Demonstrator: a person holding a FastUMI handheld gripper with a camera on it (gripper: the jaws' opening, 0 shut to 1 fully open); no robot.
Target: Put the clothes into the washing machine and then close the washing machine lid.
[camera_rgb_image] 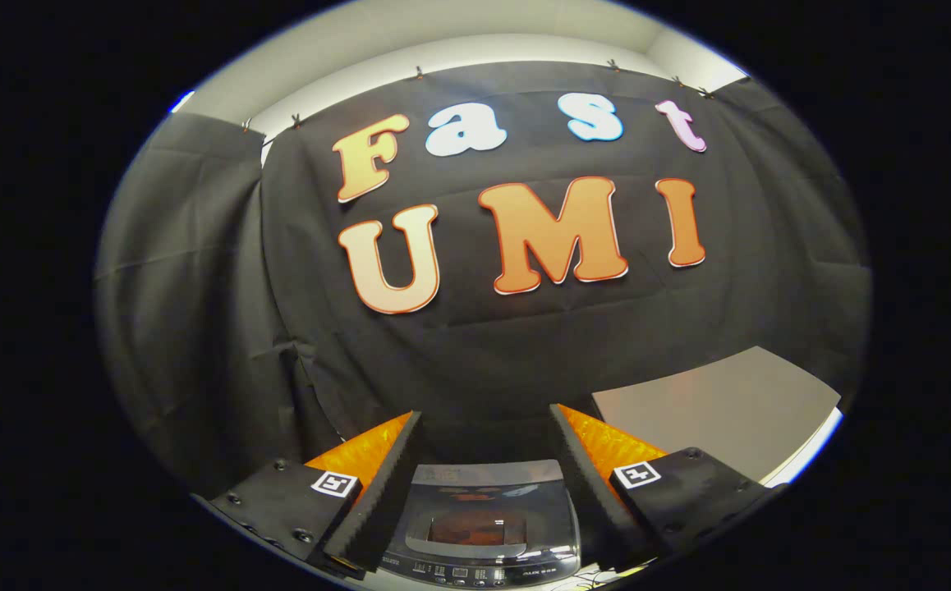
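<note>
nearest the lens, the claw (pixel 485 447) points forward with its two fingers (pixel 377 484) spread wide apart, a broad gap between them and nothing pinched or touched; it holds no clothing.

framed in that gap, just ahead of and below the fingertips, sits the washing machine (pixel 484 525), a small top-loading model seen from above. its lid (pixel 488 505) appears to lie flat over the tub, with a glossy dark window (pixel 475 529) that reflects the booth; whether it is fully latched is hard to say. a strip of buttons, the control panel (pixel 475 570), runs along the near edge of the machine. no clothes can be made out around the machine or between the fingers, and the window is too reflective to tell whether anything lies inside the tub.

beyond the machine hangs the booth's black cloth wall (pixel 196 287). off past the right finger, a grey flat panel (pixel 722 410) slants away, possibly a counter top or board; its nature is unclear.

judging by the empty, wide-open claw held raised over the machine, this looks like either the very start, before any garment is picked up, or the end with the lid down. if it is the start, the next move calls for finding the clothes, lowering the claw over them and pinching a fold, with the lid lifted first.
</note>
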